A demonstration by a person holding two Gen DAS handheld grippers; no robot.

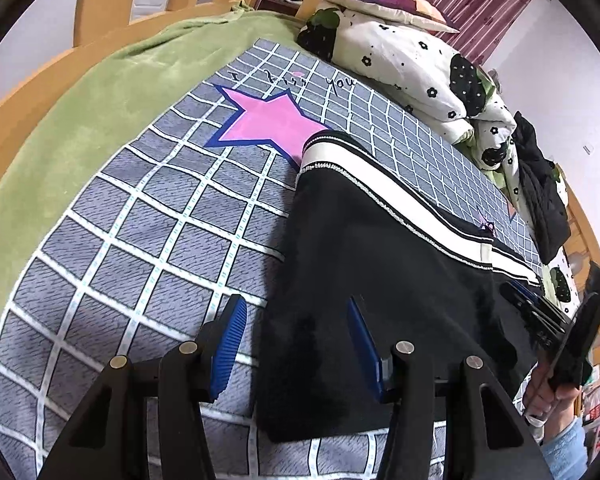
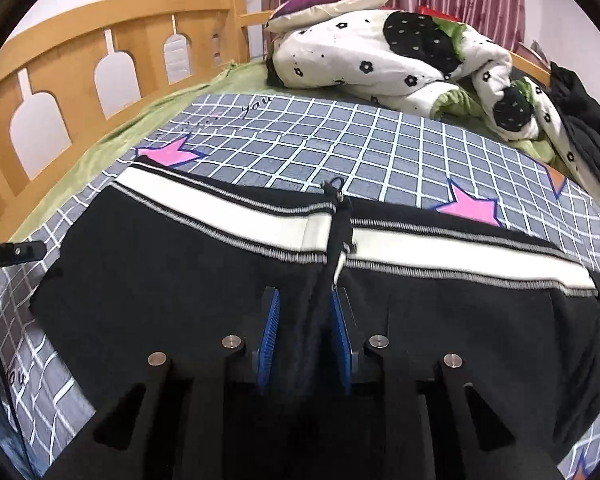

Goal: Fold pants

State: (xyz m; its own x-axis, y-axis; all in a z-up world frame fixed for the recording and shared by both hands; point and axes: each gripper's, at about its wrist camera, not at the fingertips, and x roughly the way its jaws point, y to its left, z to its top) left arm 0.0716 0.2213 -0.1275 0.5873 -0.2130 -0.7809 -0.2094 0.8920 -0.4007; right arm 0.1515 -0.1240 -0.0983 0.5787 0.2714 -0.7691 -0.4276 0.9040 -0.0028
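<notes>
Black pants [image 1: 364,264] with a white side stripe lie flat on a grey grid blanket [image 1: 140,240] on the bed. My left gripper [image 1: 296,320] is open just above the pants' left end, its right pad [image 1: 362,340] over the cloth and its left pad [image 1: 230,344] over the blanket. In the right wrist view the pants [image 2: 180,264] stretch across the frame, with a folded edge and a drawstring [image 2: 340,216] at the middle. My right gripper [image 2: 306,320] has its blue pads [image 2: 270,332] close together on either side of that black fold. The right gripper also shows in the left wrist view [image 1: 540,312].
A bunched white floral quilt [image 2: 400,60] and a pillow [image 2: 332,4] lie at the far side of the bed. A green sheet [image 1: 100,100] and a wooden headboard [image 2: 80,72] are to the left. Dark clothes [image 1: 540,188] are piled at the right.
</notes>
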